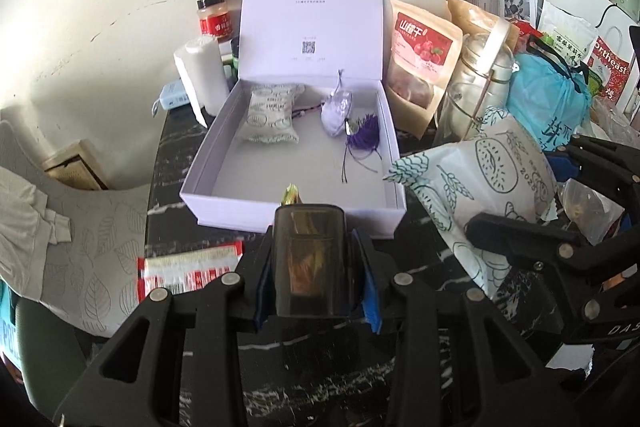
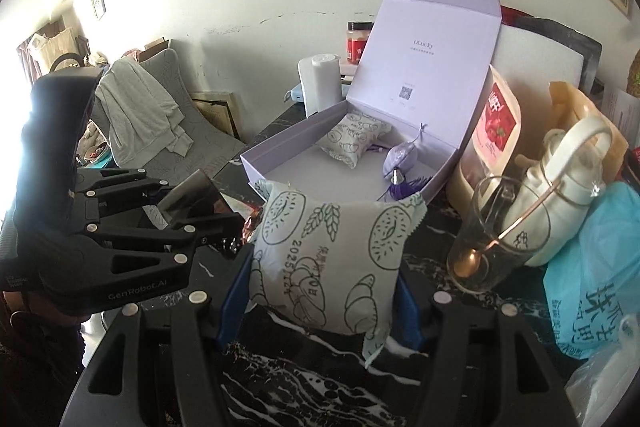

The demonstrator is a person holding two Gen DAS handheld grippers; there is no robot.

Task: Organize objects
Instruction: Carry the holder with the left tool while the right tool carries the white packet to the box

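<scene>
Clutter crowds a black marble table [image 1: 320, 383] in the left wrist view. The left gripper [image 1: 310, 267] pinches a dark translucent container [image 1: 308, 263] between its blue pads, just short of the near wall of an open lavender gift box [image 1: 288, 215]. Inside the box lie a printed bread packet [image 1: 272, 117], a purple sachet [image 1: 337, 109] and a purple tassel [image 1: 362, 135]. To the right, the right gripper [image 1: 520, 239] holds a second printed packet [image 1: 480, 183] beside the box's near right corner. A red-and-white wrapper [image 1: 188, 269] lies flat on the table to the left.

From the right wrist, the right gripper [image 2: 324, 291] clamps the second packet upright between its blue pads, in front of the box's near corner [image 2: 256, 157]. The left gripper [image 2: 192, 215] sits at left, closed on the dark container [image 2: 196, 199]. A glass [image 2: 496, 231] with a rose-gold spoon [image 2: 480, 255] stands at right, next to a white bottle [image 2: 560, 195] and a blue bag [image 2: 600, 287].
</scene>
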